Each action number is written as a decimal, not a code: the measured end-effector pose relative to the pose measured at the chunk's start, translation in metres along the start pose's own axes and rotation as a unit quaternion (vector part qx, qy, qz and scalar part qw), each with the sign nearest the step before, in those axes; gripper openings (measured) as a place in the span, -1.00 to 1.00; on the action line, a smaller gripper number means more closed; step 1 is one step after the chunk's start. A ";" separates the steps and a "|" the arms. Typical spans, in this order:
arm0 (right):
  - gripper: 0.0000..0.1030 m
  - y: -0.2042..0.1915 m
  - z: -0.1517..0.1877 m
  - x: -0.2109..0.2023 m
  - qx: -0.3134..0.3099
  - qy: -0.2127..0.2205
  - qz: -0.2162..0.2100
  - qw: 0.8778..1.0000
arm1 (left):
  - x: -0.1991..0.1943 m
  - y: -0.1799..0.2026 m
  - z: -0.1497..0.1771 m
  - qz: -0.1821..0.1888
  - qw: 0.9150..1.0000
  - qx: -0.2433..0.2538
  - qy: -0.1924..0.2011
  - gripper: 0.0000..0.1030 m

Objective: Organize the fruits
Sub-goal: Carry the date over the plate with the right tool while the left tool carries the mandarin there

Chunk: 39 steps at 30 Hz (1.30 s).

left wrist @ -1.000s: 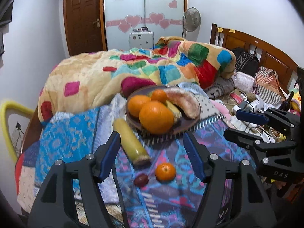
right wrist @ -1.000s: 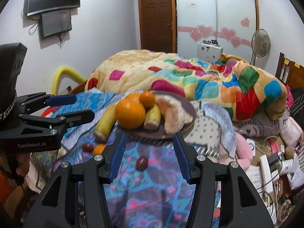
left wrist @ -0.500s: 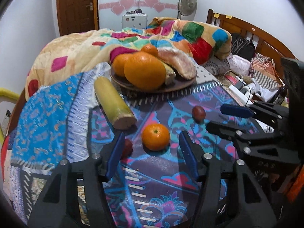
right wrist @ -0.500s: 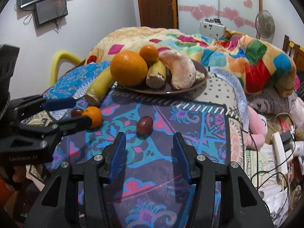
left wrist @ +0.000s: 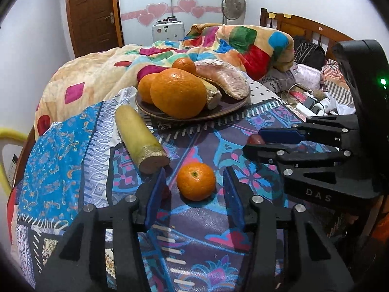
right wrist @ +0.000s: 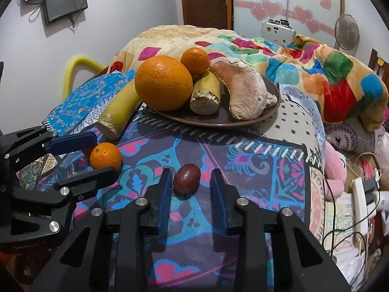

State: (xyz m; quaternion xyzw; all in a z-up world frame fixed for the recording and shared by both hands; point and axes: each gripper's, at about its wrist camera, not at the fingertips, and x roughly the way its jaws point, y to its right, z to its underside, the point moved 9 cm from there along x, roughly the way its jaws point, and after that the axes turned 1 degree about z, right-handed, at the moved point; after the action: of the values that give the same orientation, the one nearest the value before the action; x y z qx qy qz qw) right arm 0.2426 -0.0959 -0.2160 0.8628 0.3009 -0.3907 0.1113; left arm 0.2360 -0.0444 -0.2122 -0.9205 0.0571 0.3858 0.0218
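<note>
Both claws were down at the patterned cloth (right wrist: 255, 160) on the bed, each closing round its own fruit. Between the right claw (right wrist: 192, 187) fingers lay a small dark red fruit (right wrist: 186, 178), its long axis running roughly across the gap; the blue pads stood just beside it on either side, not yet clearly pressing. Likewise the left claw (left wrist: 194, 189) straddled a small tangerine (left wrist: 196, 180), dead ahead and centred, with a sliver of cloth showing at each pad, so nothing was gripped. A second red fruit (left wrist: 166, 191) sat half hidden just outside the left claw's left finger, close enough to be nudged. Just beyond lay a loose banana (left wrist: 141, 138), cut end toward the claws. Farther back stood the brown plate (right wrist: 243, 121) with a big orange (right wrist: 163, 82) and other fruit piled on it.
</note>
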 end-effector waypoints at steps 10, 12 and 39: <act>-0.61 0.001 0.001 -0.008 0.017 0.013 -0.013 1.000 | -0.002 0.000 -0.002 0.011 1.000 0.001 -0.001 -0.38; -0.61 0.003 0.000 -0.013 0.018 0.019 -0.011 1.000 | -0.007 -0.004 -0.006 0.011 1.000 -0.007 0.006 -0.38; -0.61 0.062 -0.092 -0.008 0.015 0.087 0.035 0.996 | 0.020 -0.060 -0.131 -0.015 0.998 -0.018 0.059 -0.38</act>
State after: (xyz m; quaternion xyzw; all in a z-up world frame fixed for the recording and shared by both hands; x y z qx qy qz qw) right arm 0.3316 -0.1091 -0.1510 0.9049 0.2736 -0.3146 0.0856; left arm 0.3497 0.0028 -0.1347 -0.9427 0.0373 0.3314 0.0077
